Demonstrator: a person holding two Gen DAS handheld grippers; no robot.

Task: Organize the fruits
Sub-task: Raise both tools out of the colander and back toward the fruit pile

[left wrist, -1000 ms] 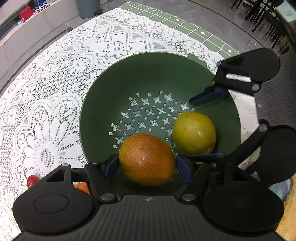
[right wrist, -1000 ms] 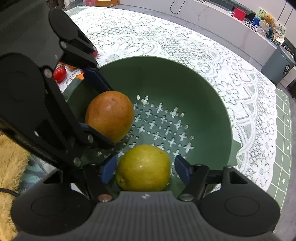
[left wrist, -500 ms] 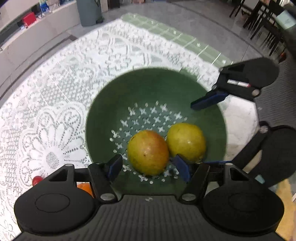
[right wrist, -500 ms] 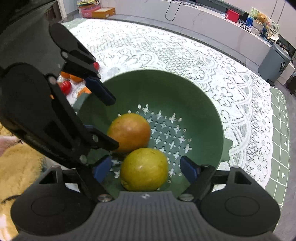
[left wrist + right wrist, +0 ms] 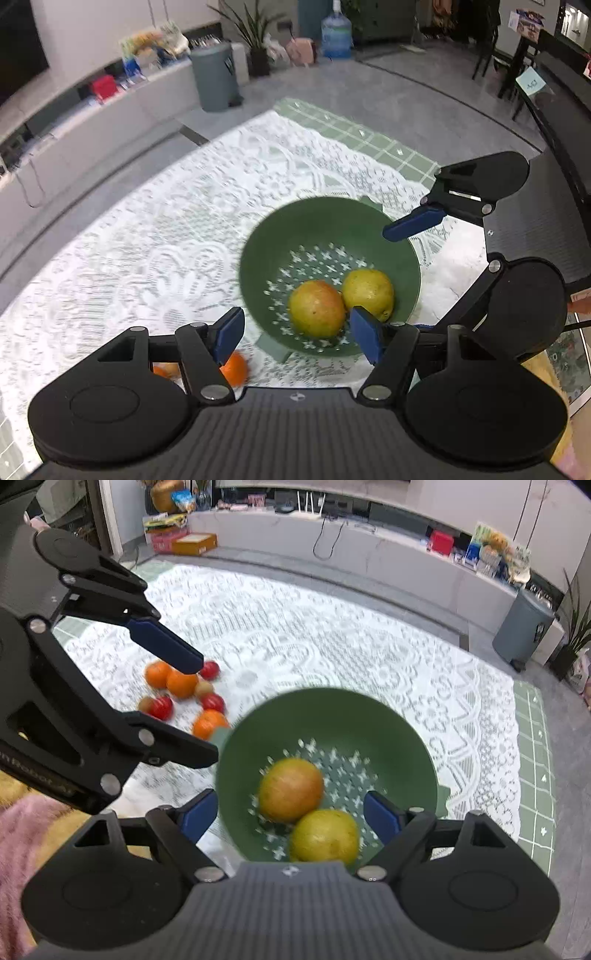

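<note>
Both grippers stood above the green colander (image 5: 255,258), each released and grasping nothing. The left gripper (image 5: 297,334) held its jaws apart. The right gripper (image 5: 290,816) had just been widening its jaws, with nothing pressed between them. A reddish-orange fruit (image 5: 290,789) and a yellow-green fruit (image 5: 325,840) lay touching each other on the colander's perforated floor, on the side nearest the grippers.

The colander sat on the lace cloth (image 5: 295,627) covering the counter. Loose oranges (image 5: 177,681) and small red fruits (image 5: 161,706) lay clustered just beside the colander's left rim.

The next pick probably called for raising each gripper clear of the rim before crossing toward that cluster. The two grippers hung close together, so they should move apart first. Open cloth lay beyond the colander, toward the counter's far edge.
</note>
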